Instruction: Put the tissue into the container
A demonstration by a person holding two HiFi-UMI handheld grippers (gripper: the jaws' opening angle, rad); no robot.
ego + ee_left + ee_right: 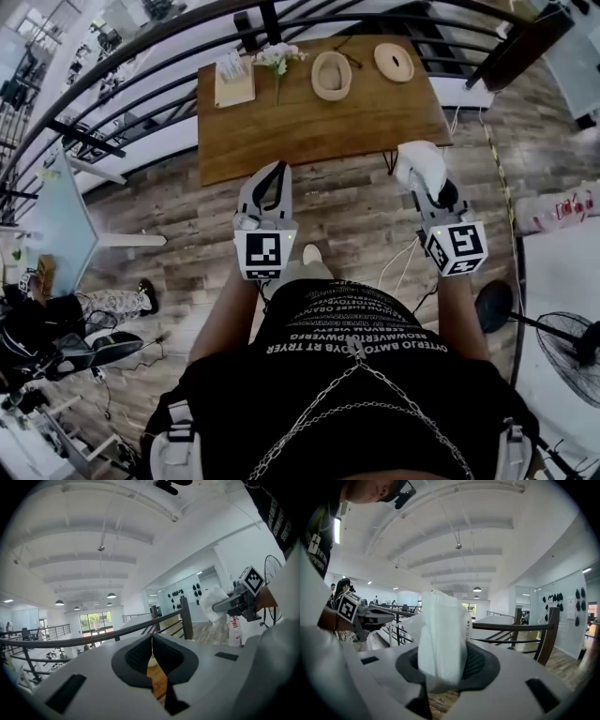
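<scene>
In the clamped jaws of the right gripper (pixel 418 178) sits the folded white tissue (pixel 424 159). The round tan container (pixel 331 75) on the brown wooden table (pixel 309 131) lies at eleven o'clock from it. The left gripper (pixel 278 171) is clenched and empty.

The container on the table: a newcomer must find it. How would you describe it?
Find the wooden table by the railing. Along its far edge, the container sits between the flowers and a flat disc. It alone is a hollow, thick-walled bowl.
</scene>
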